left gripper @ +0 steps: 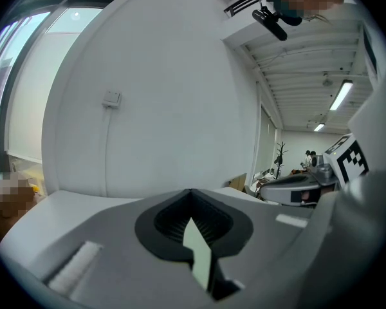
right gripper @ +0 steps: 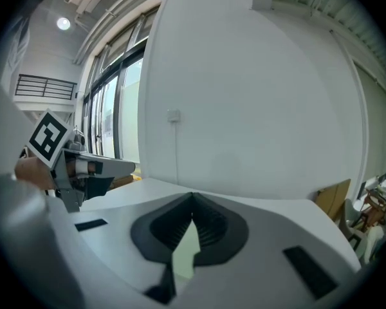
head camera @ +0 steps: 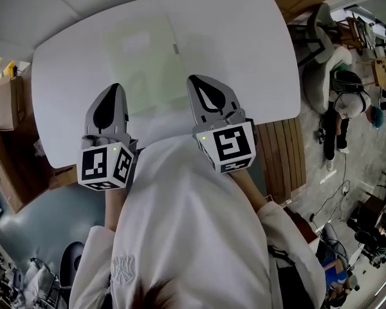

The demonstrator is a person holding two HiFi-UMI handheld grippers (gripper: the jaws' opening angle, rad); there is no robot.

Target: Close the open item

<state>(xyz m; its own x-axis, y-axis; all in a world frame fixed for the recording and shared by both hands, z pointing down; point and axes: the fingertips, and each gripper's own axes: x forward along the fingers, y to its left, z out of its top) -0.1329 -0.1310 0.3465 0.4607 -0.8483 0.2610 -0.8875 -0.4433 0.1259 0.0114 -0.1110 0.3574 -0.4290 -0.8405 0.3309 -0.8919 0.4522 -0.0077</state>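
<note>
Head view: a white worktop (head camera: pixel 244 56) carries the task's thing, a pale green flat item (head camera: pixel 145 56), at its middle and far from the person. It is faint against the white, and whether it lies open or closed cannot be told. The left gripper (head camera: pixel 114 87) (left gripper: pixel 191 192) and right gripper (head camera: pixel 194 79) (right gripper: pixel 193 195) are held side by side over the near edge, both well short of the item. Each has its fingers pressed together on nothing. Each marker cube (head camera: pixel 106 166) (head camera: pixel 228 145) bears black-and-white square codes. The emblem (head camera: pixel 123 269) on the white garment is too small to read.
</note>
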